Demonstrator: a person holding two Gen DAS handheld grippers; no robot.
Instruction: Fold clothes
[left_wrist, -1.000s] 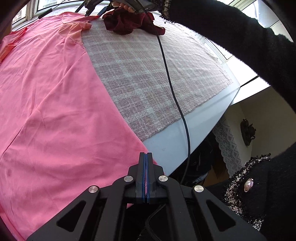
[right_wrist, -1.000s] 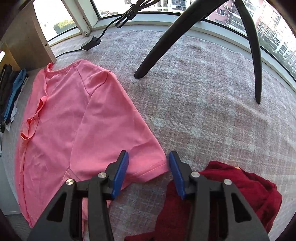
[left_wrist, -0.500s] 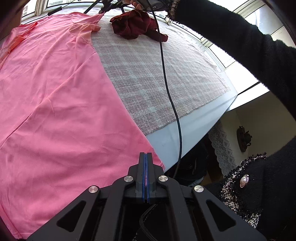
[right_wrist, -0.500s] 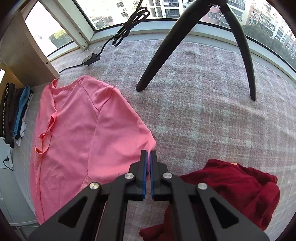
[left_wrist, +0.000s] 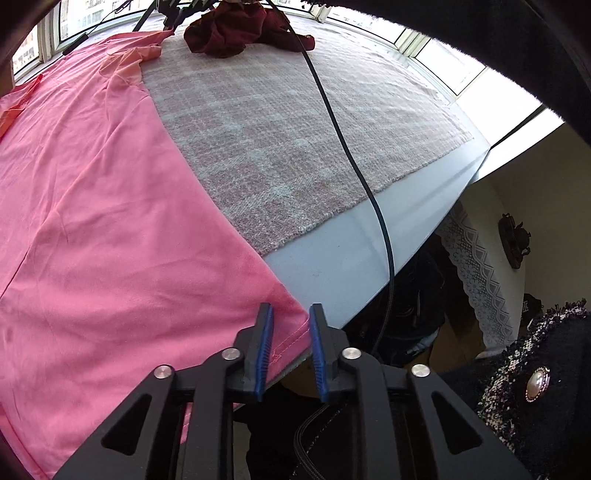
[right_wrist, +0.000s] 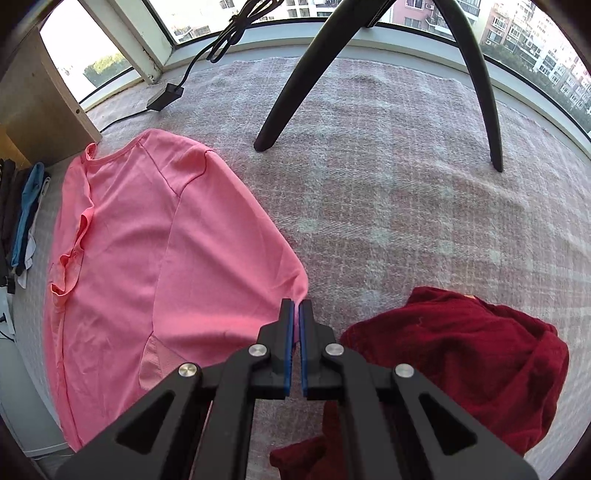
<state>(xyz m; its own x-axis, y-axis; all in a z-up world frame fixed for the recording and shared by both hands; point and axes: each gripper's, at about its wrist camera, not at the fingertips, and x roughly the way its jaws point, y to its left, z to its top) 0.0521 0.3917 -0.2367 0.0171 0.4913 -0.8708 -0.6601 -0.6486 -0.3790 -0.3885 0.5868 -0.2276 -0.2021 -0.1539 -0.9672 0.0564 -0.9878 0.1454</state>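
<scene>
Two grippers work the pink shirt (right_wrist: 155, 258), spread flat on the checked cloth (right_wrist: 388, 206): right gripper (right_wrist: 296, 314) pinches its sleeve edge (fingers together), left gripper (left_wrist: 290, 325) gapes around the hem corner.

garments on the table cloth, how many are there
2: pink t-shirt spread flat on the left, crumpled dark red garment bunched on the right. Folded clothes at the left edge not counted.

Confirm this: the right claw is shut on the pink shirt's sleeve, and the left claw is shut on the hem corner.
Only the left part is wrong. The left wrist view shows the left claw open, straddling the hem corner of the pink shirt. The right claw is shut on the sleeve, as you said.
</scene>
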